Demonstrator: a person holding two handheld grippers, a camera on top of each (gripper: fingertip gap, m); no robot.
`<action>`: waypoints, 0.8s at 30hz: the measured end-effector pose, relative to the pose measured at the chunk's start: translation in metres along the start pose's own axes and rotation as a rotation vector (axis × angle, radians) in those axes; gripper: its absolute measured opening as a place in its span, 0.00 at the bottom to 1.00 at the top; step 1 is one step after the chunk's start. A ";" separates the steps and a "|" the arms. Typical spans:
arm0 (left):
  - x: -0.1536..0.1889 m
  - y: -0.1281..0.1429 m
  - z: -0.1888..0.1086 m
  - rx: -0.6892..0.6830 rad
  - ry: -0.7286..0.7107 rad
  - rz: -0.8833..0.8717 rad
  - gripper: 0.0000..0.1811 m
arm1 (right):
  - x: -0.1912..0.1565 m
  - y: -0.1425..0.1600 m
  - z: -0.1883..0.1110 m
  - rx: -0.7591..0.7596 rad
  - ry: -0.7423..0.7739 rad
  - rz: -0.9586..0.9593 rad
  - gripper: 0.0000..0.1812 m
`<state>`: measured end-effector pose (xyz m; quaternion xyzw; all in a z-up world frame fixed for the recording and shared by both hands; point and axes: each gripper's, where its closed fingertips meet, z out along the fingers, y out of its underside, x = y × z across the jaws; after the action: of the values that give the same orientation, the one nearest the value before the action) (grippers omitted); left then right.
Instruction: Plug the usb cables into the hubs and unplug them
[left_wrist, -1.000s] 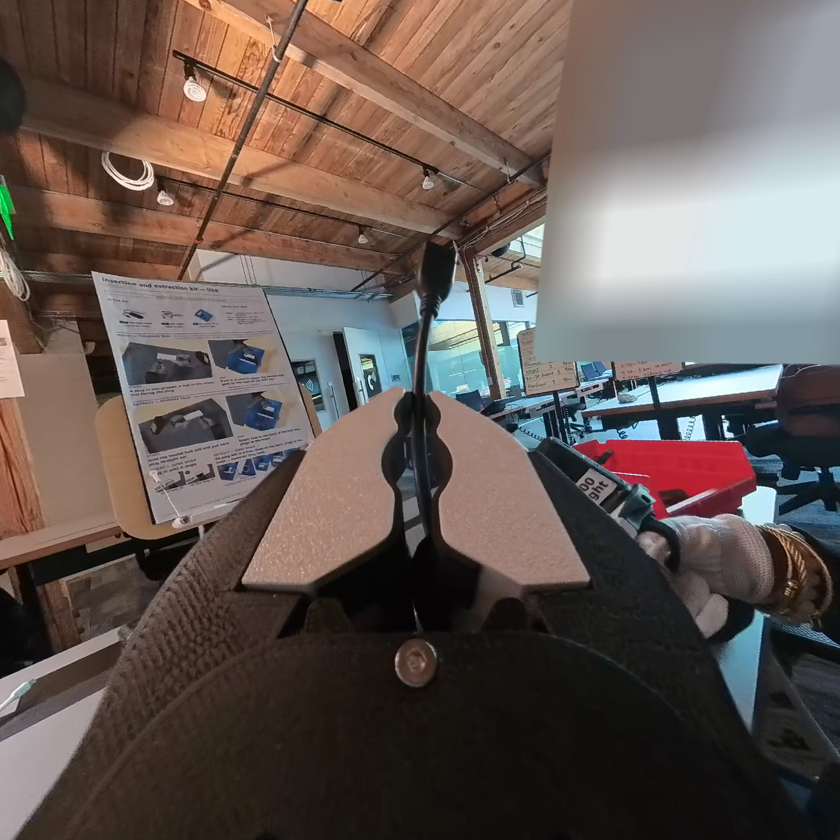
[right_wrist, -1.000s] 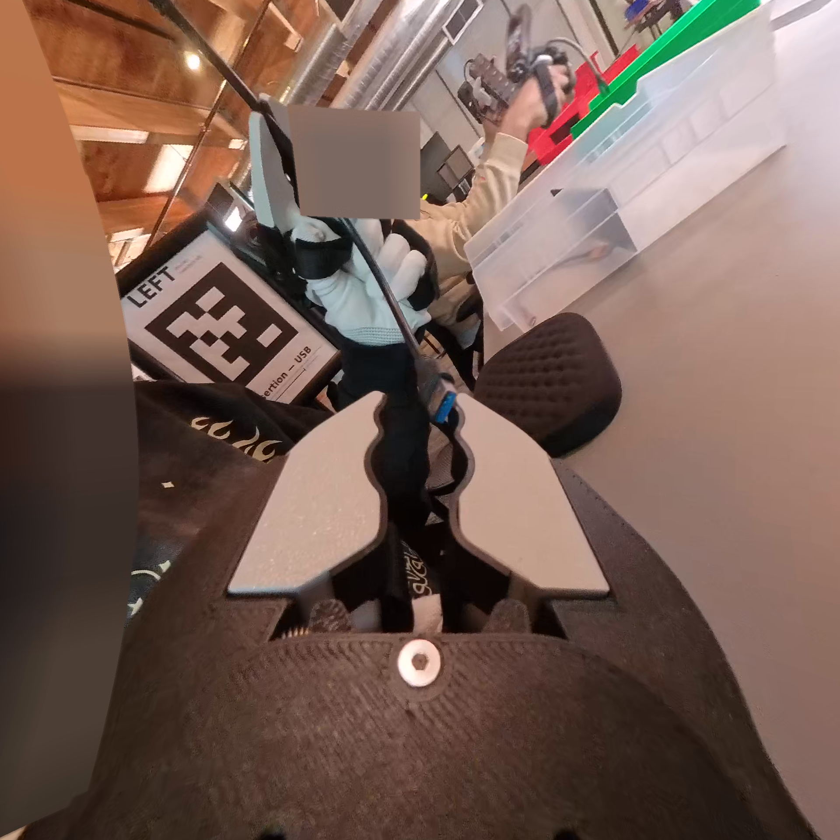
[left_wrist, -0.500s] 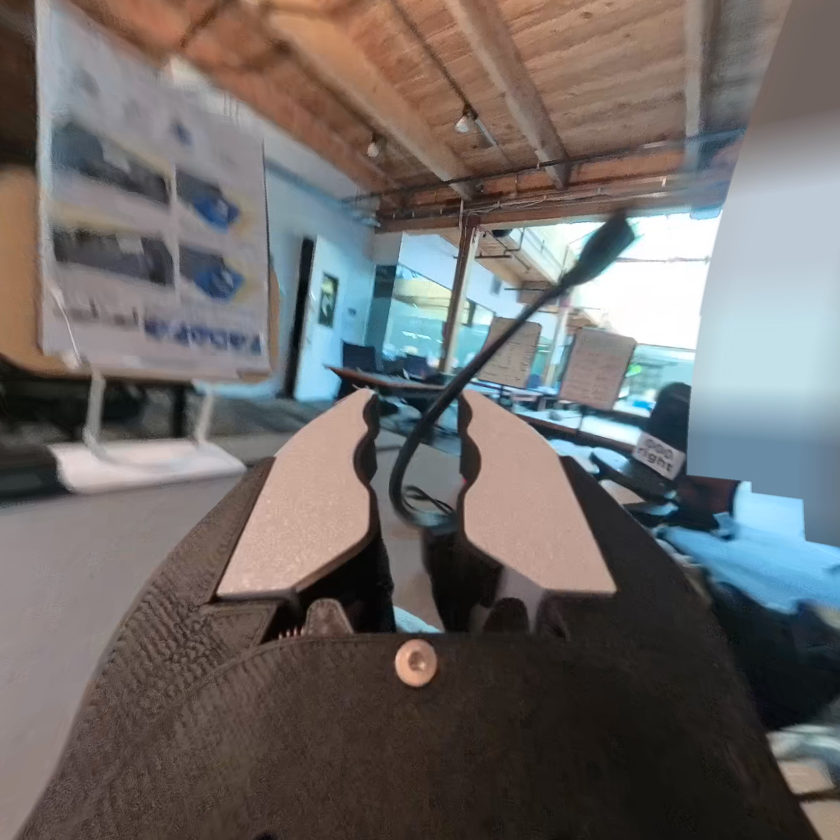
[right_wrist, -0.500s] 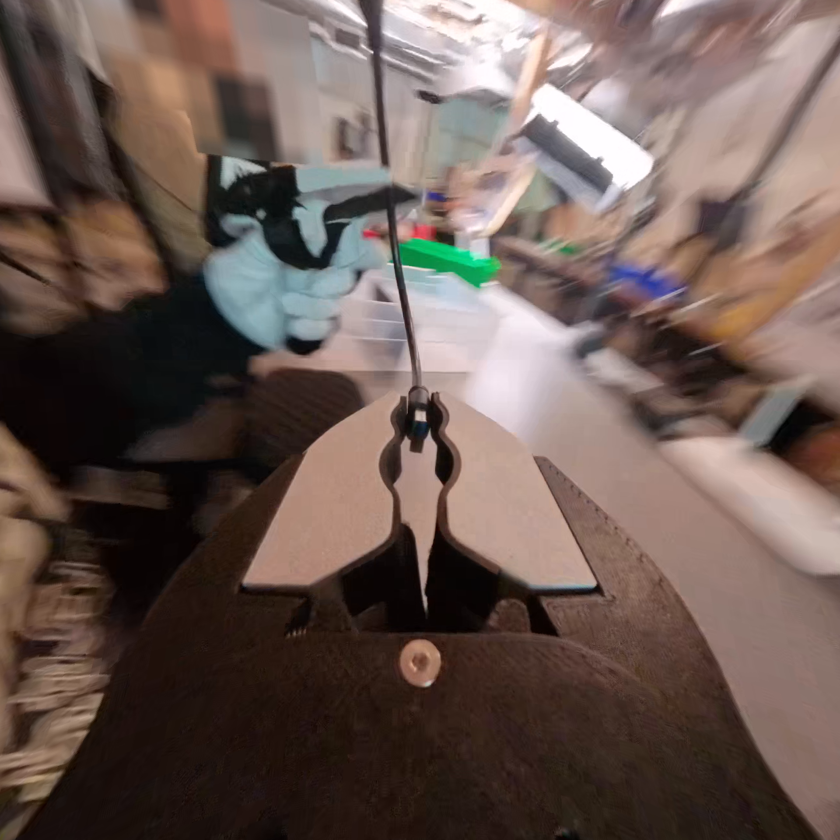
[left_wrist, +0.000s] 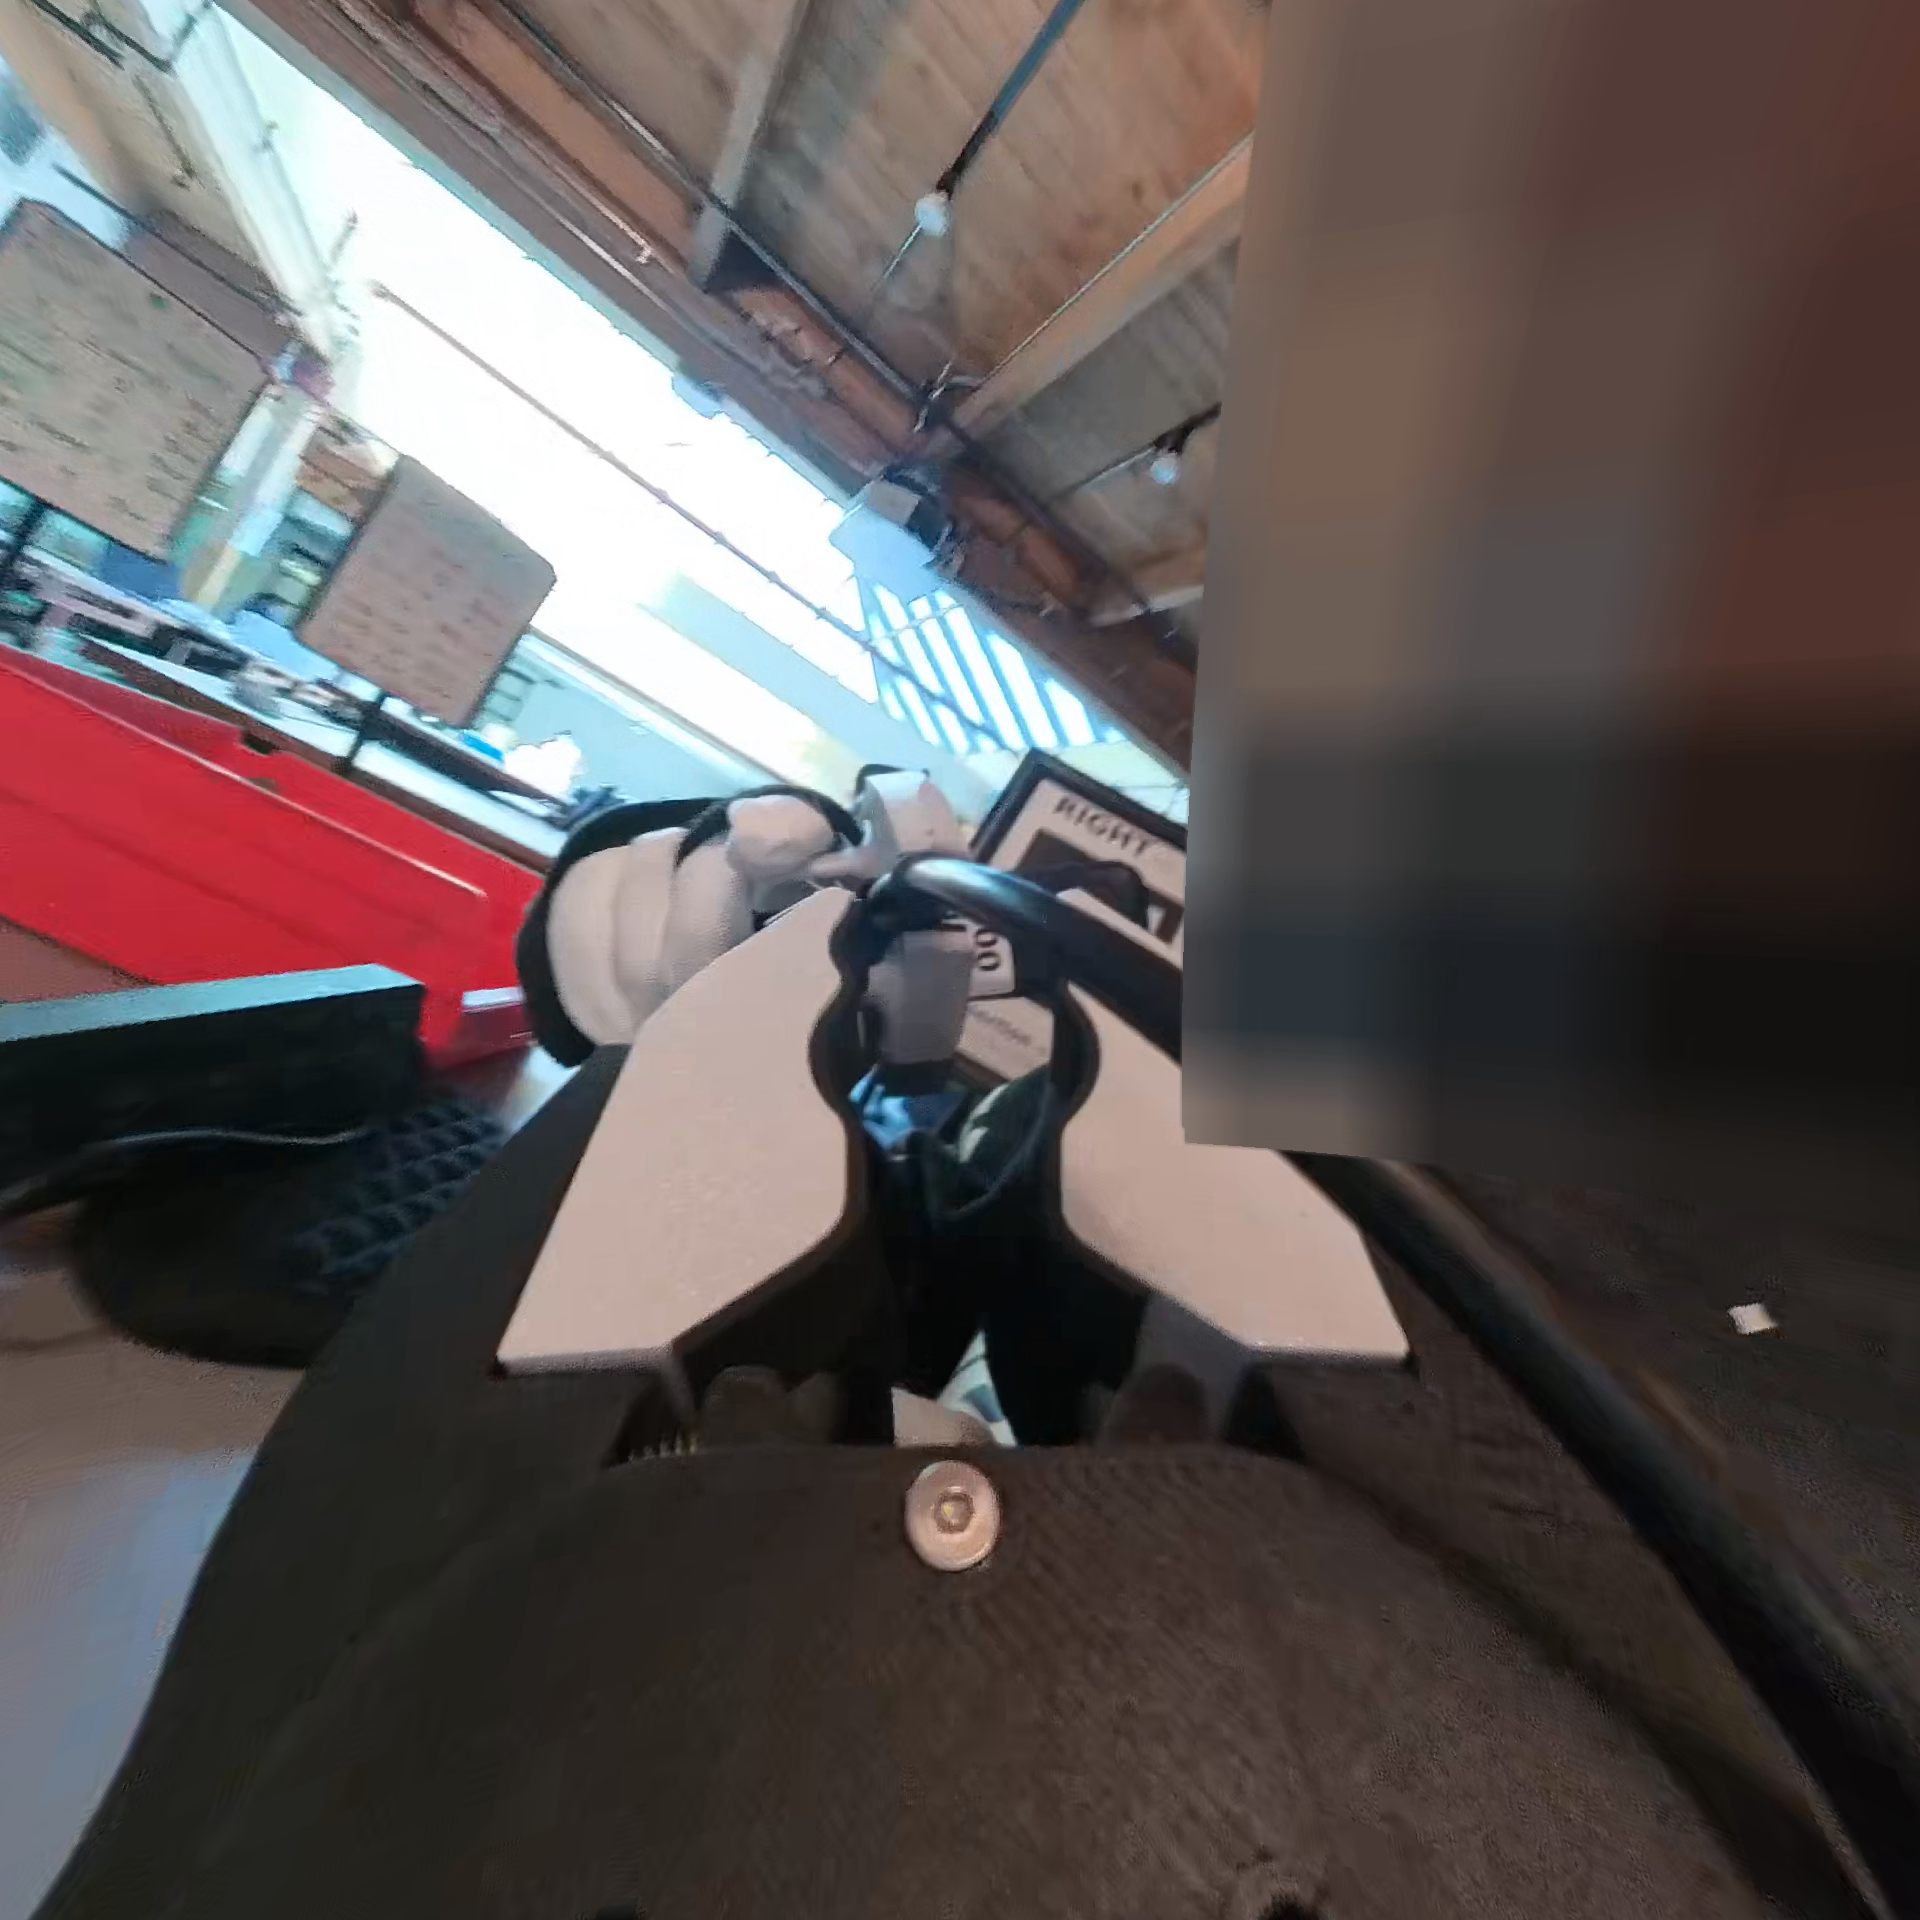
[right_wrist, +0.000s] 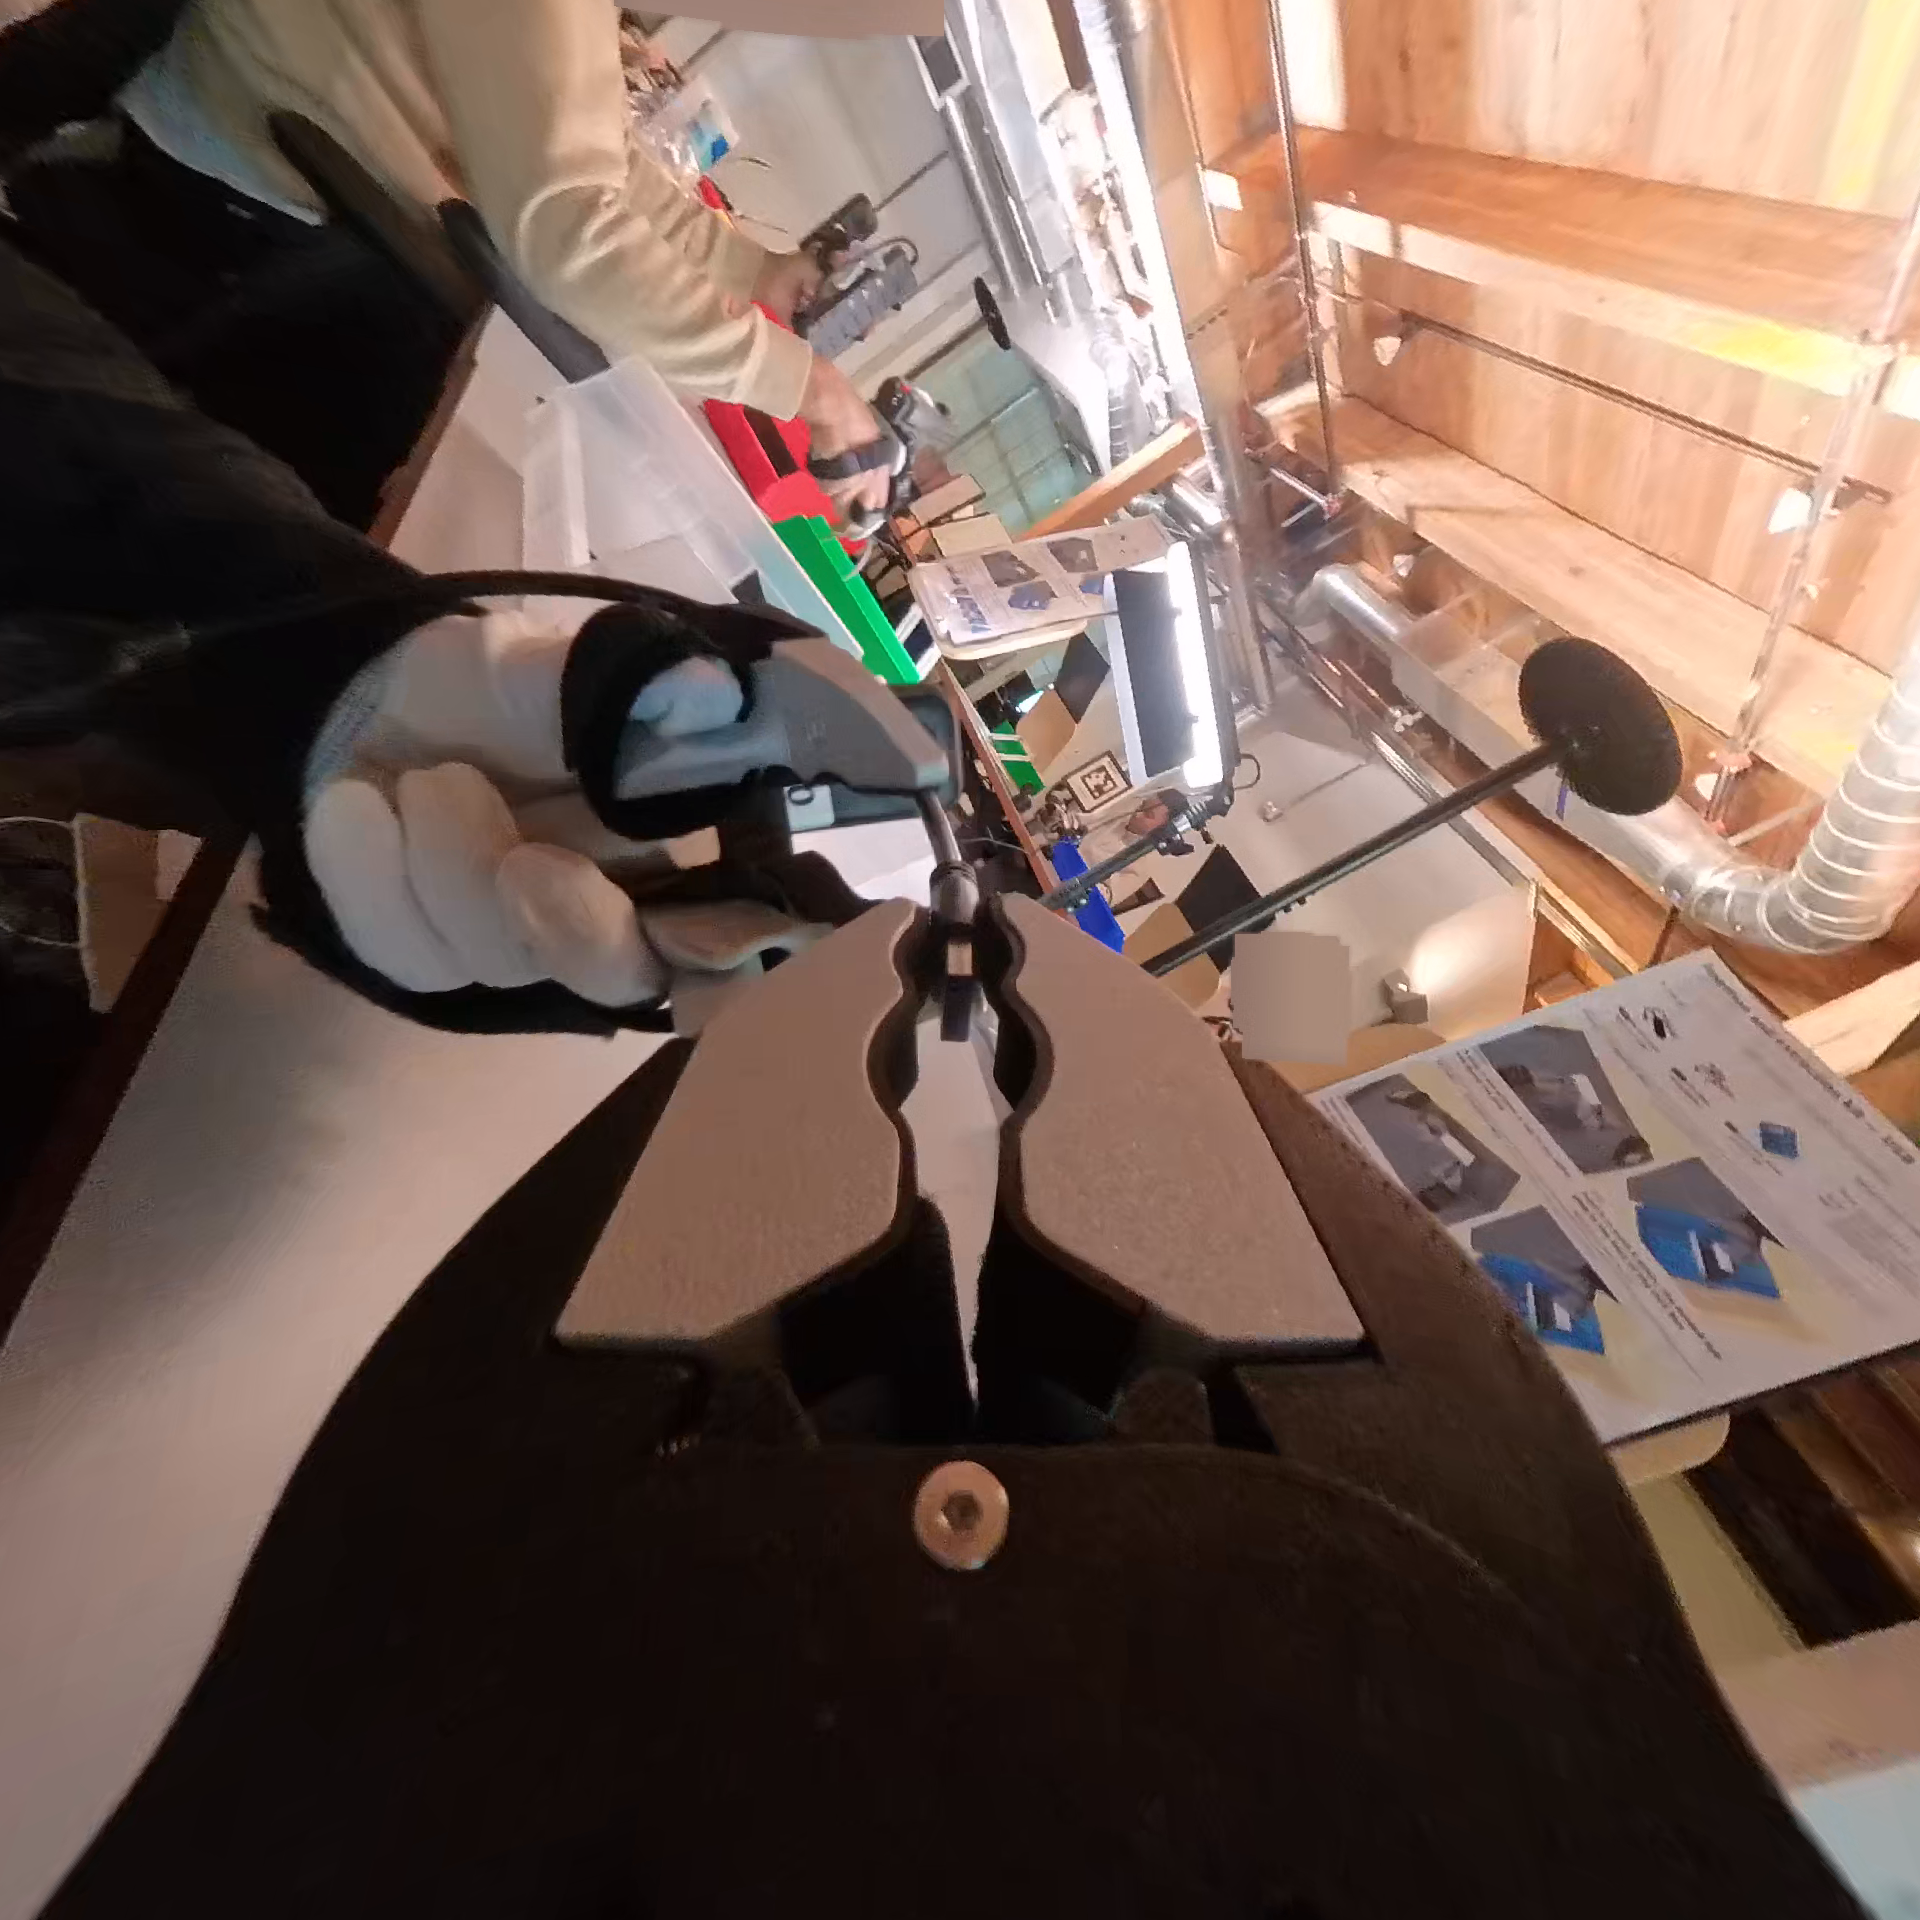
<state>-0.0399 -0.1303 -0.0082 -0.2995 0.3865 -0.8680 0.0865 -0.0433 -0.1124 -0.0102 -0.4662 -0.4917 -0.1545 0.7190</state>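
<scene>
Right gripper (right_wrist: 958, 971): jaws narrow, pinching the USB plug (right_wrist: 956, 961) at the very tips. Metal end points back into the jaw gap; the black cable (right_wrist: 940, 821) runs forward out of the plug and bends toward the left gripper (right_wrist: 790, 748), held in a white-gloved hand (right_wrist: 457, 842) just ahead.

Left gripper (left_wrist: 951, 935): jaws part-open with a clear gap lower down. A black cable loop (left_wrist: 997, 899) sits at the tips; whether the tips pinch it, cannot tell — view blurred, other gloved hand (left_wrist: 644, 935) right behind.

No hub visible in either view. Both grippers are up off the bench (right_wrist: 208, 1195), tilted. Red bin (left_wrist: 208, 831) off to the left side; instruction sheet (right_wrist: 1662, 1174) on a stand to the right.

Judgement: cable hand-over or regrip in mid-air, plug not yet headed to a port.

To do it well:
- Grip is shallow; seat the plug body deeper, square to the pads, before any push.
- Turn the metal end outward.
- Let the left take cable slack, not tug.
- Risk: plug twisting out under side load.
</scene>
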 end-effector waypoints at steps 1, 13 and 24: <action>0.000 -0.001 -0.002 -0.006 -0.021 0.031 0.16 | -0.001 -0.002 -0.001 0.006 -0.011 -0.005 0.05; 0.000 0.005 -0.003 -0.087 -0.070 0.092 0.09 | -0.011 -0.008 0.000 0.024 -0.075 -0.049 0.05; 0.045 -0.024 -0.018 0.138 0.101 0.423 0.08 | 0.013 -0.031 -0.016 0.190 -0.088 0.274 0.14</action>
<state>-0.0846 -0.1203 0.0204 -0.1612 0.3842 -0.8689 0.2671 -0.0491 -0.1379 0.0158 -0.4653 -0.4670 0.0127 0.7518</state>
